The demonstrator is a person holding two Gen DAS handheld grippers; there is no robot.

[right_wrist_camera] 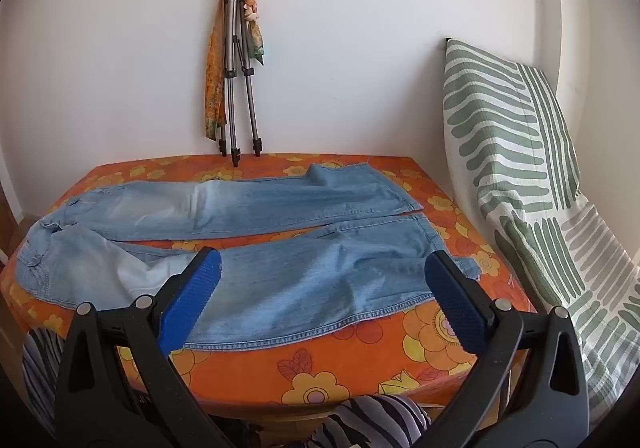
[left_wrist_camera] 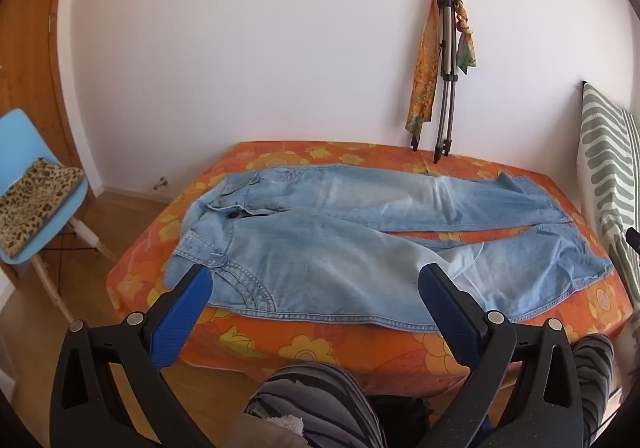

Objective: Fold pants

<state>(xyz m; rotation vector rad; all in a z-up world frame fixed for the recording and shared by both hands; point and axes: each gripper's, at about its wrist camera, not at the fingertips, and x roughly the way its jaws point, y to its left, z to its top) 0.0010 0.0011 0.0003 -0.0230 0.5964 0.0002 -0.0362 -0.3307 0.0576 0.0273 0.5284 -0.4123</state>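
Note:
Light blue denim pants (left_wrist_camera: 340, 244) lie spread flat on an orange flowered bed (left_wrist_camera: 304, 348), waist at the left, both legs running right and slightly apart. My left gripper (left_wrist_camera: 316, 280) is open and empty, held above the bed's near edge by the waist end. In the right wrist view the pants (right_wrist_camera: 280, 280) show with their leg hems at the right. My right gripper (right_wrist_camera: 322, 268) is open and empty, held above the near leg's lower part. The bed (right_wrist_camera: 360, 368) fills the foreground.
A folded tripod with scarves (left_wrist_camera: 444, 80) leans on the white wall behind the bed; it also shows in the right wrist view (right_wrist_camera: 236, 76). A green striped cushion (right_wrist_camera: 532, 176) stands at the bed's right. A blue chair (left_wrist_camera: 28, 176) stands left. My striped knees (left_wrist_camera: 320, 404) are below.

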